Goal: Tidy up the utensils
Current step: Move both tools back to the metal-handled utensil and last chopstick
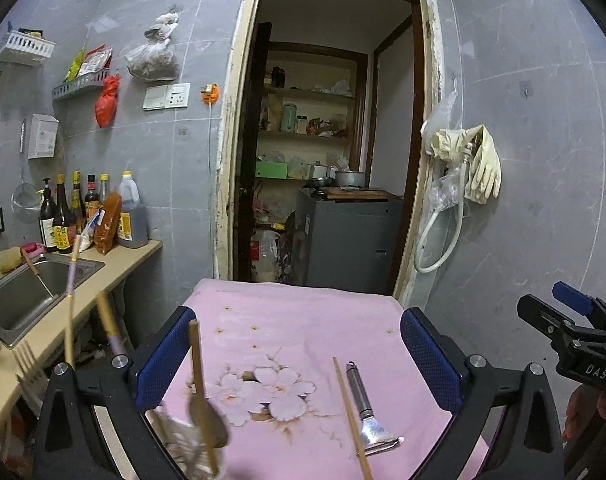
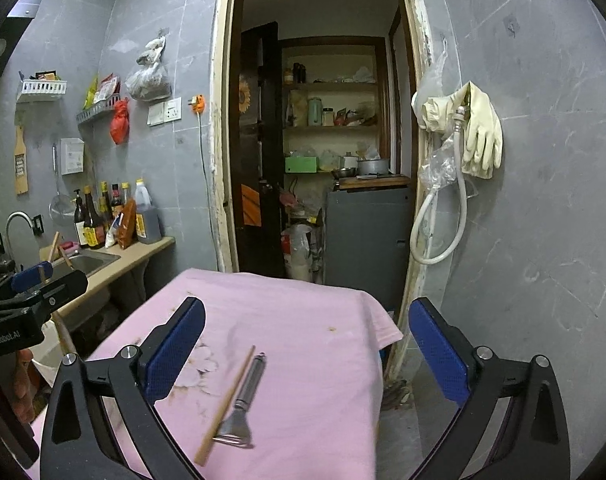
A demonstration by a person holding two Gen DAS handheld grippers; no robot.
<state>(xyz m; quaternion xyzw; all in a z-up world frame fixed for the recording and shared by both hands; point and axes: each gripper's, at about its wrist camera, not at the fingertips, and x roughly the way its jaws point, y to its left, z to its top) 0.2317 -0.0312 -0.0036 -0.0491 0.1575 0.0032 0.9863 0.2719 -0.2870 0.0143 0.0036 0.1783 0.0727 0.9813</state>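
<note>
A metal peeler and a single wooden chopstick lie side by side on the pink flowered cloth; both also show in the right wrist view, peeler and chopstick. At the lower left a holder bears a wooden spoon, more chopsticks and a fork, all blurred. My left gripper is open and empty above the cloth. My right gripper is open and empty above the peeler.
A counter with a steel sink and several sauce bottles runs along the left. An open doorway to a pantry lies beyond the cloth. Rubber gloves and a hose hang on the right wall.
</note>
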